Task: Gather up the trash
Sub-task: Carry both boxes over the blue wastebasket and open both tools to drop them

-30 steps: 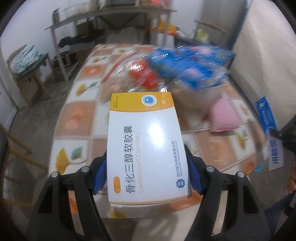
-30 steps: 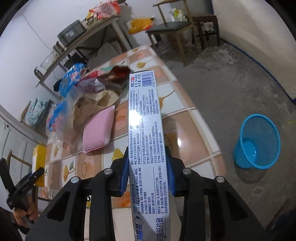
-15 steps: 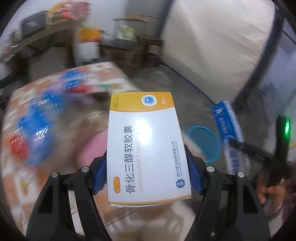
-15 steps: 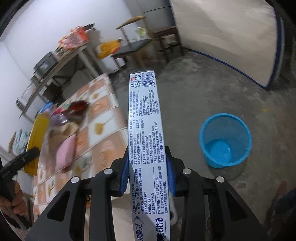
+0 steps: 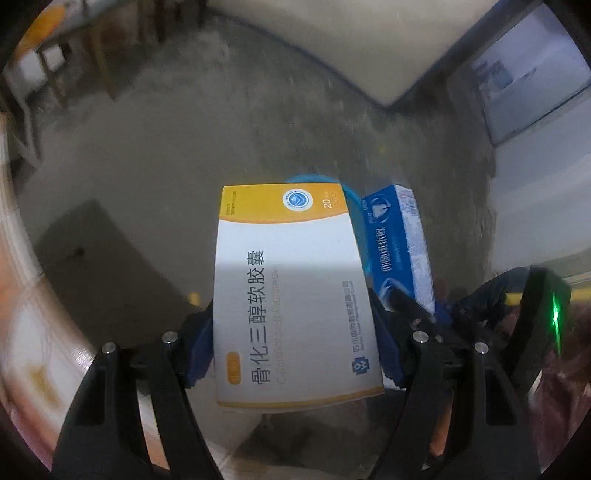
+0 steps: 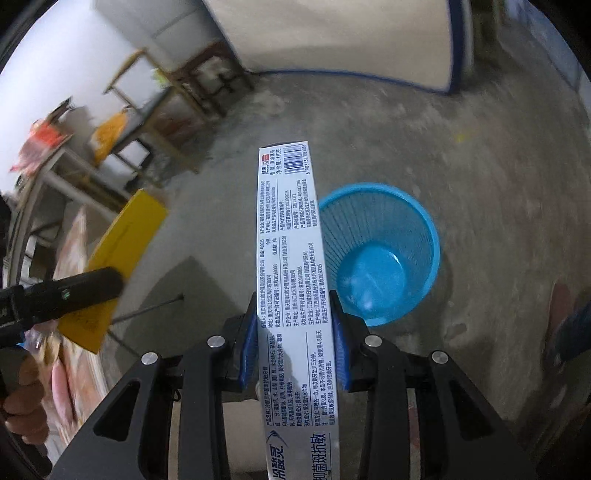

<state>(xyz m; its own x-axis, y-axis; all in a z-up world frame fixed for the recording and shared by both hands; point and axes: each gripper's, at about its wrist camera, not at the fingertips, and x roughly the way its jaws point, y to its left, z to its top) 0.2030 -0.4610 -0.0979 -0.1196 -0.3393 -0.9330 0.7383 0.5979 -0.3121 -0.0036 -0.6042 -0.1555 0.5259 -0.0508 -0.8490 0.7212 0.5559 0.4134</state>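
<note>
My left gripper (image 5: 293, 341) is shut on a white and yellow medicine box (image 5: 291, 291), which points down over the concrete floor. Behind the box's top edge only a sliver of the blue mesh wastebasket (image 5: 352, 199) shows. My right gripper (image 6: 293, 339) is shut on a long white and blue toothpaste box (image 6: 290, 266), held just left of the open wastebasket (image 6: 380, 254) on the floor. The toothpaste box (image 5: 400, 243) also appears at the right in the left wrist view. In the right wrist view the medicine box (image 6: 118, 262) and the left gripper (image 6: 62, 295) appear at the left.
The tiled table's edge (image 5: 33, 332) curves along the lower left, with a pink item (image 6: 61, 376) on it. A metal shelf and wooden stools (image 6: 173, 99) stand at the back left. A pale mattress or board (image 6: 332, 33) leans against the far wall. A person's hand (image 6: 22, 398) holds the left gripper.
Both grippers have swung away from the table toward the floor, still holding their boxes. The wastebasket now sits close under them, and the table has slid to the left edge.
</note>
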